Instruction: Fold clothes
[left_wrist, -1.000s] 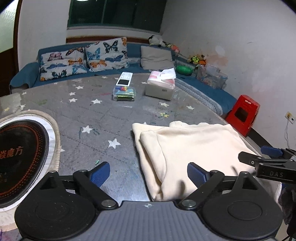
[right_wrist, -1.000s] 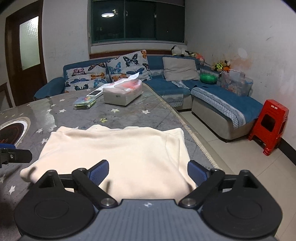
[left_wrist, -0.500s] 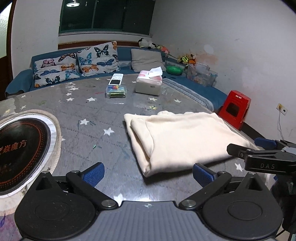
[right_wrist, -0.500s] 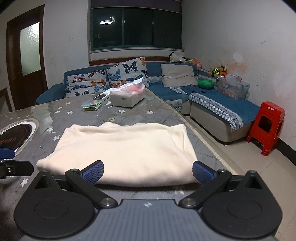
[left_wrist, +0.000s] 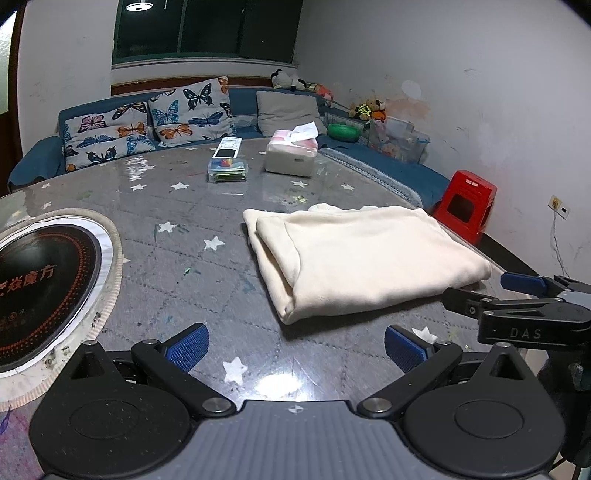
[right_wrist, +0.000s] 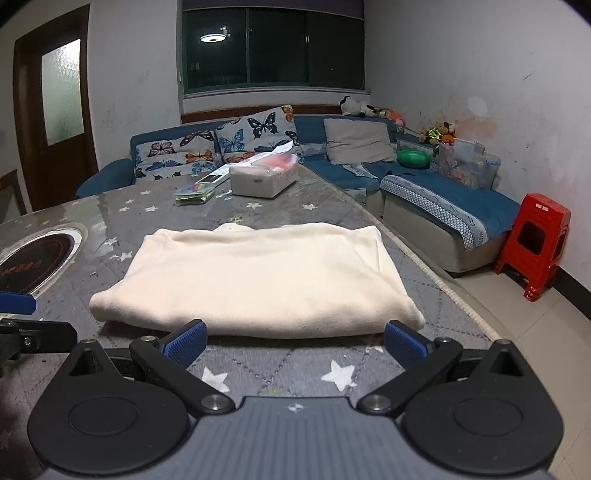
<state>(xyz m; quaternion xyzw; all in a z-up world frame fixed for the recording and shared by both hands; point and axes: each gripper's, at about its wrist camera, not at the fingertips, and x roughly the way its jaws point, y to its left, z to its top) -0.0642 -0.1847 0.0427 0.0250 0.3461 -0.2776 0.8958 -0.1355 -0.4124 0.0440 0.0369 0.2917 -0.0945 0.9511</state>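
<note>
A cream garment (left_wrist: 365, 254) lies folded into a flat rectangle on the grey star-patterned table (left_wrist: 207, 221). My left gripper (left_wrist: 295, 345) stands open over bare table, a short way in front of the garment's near-left corner, with nothing between its blue pads. In the right wrist view the same cream garment (right_wrist: 258, 277) lies just beyond my right gripper (right_wrist: 295, 341), which is open and empty, its pads short of the near fold. The right gripper's fingers (left_wrist: 524, 288) show at the left wrist view's right edge.
A tissue box (left_wrist: 291, 155), a clear plastic box (left_wrist: 226, 170) and a remote (left_wrist: 228, 147) sit at the table's far side. A round induction hob (left_wrist: 37, 288) is set into the table at left. A blue sofa (right_wrist: 424, 192) and a red stool (right_wrist: 535, 243) stand beyond the table's right edge.
Both grippers have drawn back from the garment, which now lies farther ahead of them. The pads that overlapped the cloth's near edge are now clear of it. The garment has not moved.
</note>
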